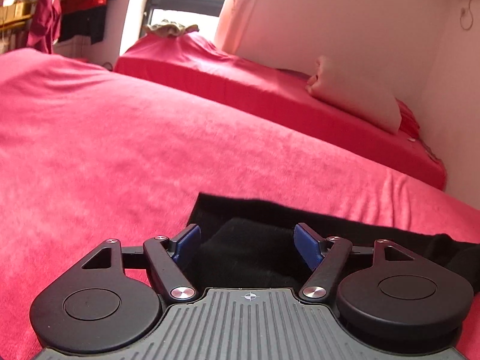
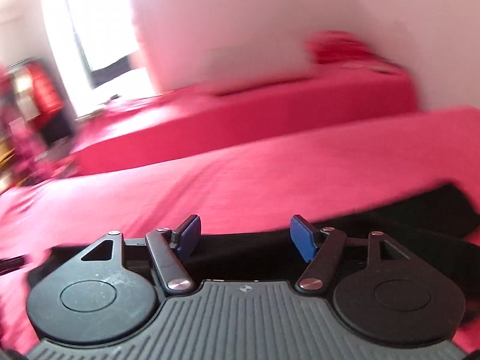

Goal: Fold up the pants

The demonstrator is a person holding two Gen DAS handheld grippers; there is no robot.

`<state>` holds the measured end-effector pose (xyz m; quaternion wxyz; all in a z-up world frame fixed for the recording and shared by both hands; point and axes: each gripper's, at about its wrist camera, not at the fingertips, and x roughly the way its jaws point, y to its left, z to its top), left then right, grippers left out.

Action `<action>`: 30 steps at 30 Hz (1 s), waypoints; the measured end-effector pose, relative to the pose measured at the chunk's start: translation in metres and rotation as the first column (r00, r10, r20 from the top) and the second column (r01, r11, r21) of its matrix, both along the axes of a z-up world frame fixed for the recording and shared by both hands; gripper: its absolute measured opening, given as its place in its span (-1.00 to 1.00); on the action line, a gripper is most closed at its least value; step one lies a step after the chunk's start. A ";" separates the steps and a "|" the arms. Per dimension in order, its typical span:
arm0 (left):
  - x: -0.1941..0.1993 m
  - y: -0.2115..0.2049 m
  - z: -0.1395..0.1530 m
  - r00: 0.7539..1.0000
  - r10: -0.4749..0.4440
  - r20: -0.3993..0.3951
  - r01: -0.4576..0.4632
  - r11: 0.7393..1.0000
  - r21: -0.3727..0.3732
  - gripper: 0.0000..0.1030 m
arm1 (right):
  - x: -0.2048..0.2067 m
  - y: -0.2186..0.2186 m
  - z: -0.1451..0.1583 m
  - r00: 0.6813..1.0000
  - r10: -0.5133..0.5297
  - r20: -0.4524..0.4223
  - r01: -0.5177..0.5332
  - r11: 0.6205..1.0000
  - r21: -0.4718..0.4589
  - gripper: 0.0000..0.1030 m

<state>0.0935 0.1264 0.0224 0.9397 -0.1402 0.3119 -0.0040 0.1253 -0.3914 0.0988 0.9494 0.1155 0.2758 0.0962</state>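
Note:
Black pants [image 1: 258,219] lie on the red blanket [image 1: 120,156], close in front of me. In the left wrist view my left gripper [image 1: 247,244] is open, its blue pads [image 1: 189,240] spread either side of a raised bunch of the black cloth. In the right wrist view, which is blurred, my right gripper [image 2: 246,237] is open just above an edge of the black pants [image 2: 390,219], which stretch from under the gripper to the right. Neither gripper holds cloth.
A second red-covered bed [image 1: 255,87] stands beyond, against a white wall, with a pale pillow [image 1: 357,96] on it. Clothes [image 1: 48,21] hang at the far left beside a window [image 1: 186,0].

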 end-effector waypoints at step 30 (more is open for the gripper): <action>-0.044 0.040 -0.026 0.995 -0.067 0.075 0.079 0.983 -0.168 1.00 | 0.067 0.430 -0.064 0.761 0.595 -0.258 -0.635 0.605 -0.481 -0.69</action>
